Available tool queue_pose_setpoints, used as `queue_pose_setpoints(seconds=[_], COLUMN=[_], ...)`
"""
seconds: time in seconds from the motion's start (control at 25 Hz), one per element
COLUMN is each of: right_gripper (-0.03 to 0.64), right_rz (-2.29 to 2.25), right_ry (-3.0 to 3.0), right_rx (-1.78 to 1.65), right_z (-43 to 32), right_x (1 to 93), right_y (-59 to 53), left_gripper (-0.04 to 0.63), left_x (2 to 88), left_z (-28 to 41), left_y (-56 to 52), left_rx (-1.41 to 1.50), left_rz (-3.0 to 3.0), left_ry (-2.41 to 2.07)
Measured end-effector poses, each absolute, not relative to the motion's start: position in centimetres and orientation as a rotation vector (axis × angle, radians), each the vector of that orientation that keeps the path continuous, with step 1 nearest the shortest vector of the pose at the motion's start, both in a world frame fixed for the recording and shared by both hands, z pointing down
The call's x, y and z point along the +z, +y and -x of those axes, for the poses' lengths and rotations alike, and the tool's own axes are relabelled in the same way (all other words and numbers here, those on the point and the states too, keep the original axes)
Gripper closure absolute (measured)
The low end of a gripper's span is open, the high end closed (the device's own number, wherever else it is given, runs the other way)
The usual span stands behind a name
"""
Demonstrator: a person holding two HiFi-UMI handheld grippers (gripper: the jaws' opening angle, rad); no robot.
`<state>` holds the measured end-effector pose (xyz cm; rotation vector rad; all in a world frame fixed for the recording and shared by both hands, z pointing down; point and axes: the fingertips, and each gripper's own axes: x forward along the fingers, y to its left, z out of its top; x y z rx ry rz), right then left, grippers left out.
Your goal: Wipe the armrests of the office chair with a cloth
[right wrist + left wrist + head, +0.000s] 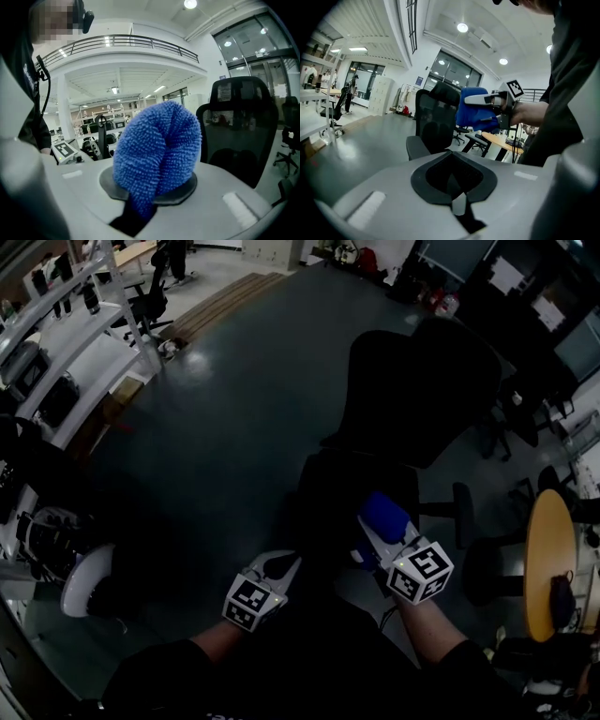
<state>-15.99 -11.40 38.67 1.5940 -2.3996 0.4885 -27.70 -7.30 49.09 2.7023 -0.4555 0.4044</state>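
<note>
Right gripper (149,190): jaws are clamped on the blue cloth (157,150), which is bunched upright
Left gripper (453,183): jaws are seen together, nothing held
Office chair (424,390): seen just ahead of both grippers

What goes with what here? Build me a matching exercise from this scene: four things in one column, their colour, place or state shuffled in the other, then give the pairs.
Things:
1. cloth
2. office chair
3. left hand-held gripper
4. round table

Descriptions:
A. black, on the floor ahead of the person
B. shut, with nothing between its jaws
C. blue and fluffy, clamped in the right hand-held gripper
D. orange-brown top, at the right edge of the head view

Pairs: 1-C, 2-A, 3-B, 4-D
</note>
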Motion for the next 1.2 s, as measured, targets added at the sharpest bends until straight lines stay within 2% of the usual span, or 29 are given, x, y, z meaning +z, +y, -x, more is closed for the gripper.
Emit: queue_pose_setpoints(seconds=[0.4, 0.64, 0.96, 1.2], right_gripper=[0.535, 0.534, 0.535, 0.534], right_rz=[-1.289, -1.064, -0.836, -0.639], right_ry=[-2.498, -2.504, -2.421, -2.333], right_rx=[0.423, 0.468, 0.31, 0.226], right_z=[11.8, 11.3, 15.7, 19.4], right_x=[41.8, 47.0, 54.2, 58.7], right_y=[-23.4, -30.7, -37.4, -37.1], left_gripper=[0.58, 0.58, 0.58, 0.578], left_x=[56.2, 58.6, 60.7, 61.1], left_z=[24.7, 23.3, 22.7, 23.1], left_y=[-11.4, -12.7, -12.9, -13.1], left_rx=[0.505, 0.549, 0.553, 0.514], left_rz=[-2.544, -2.39, -2.287, -2.266], left_ry=[-0.69, -0.861, -0.935, -0.946])
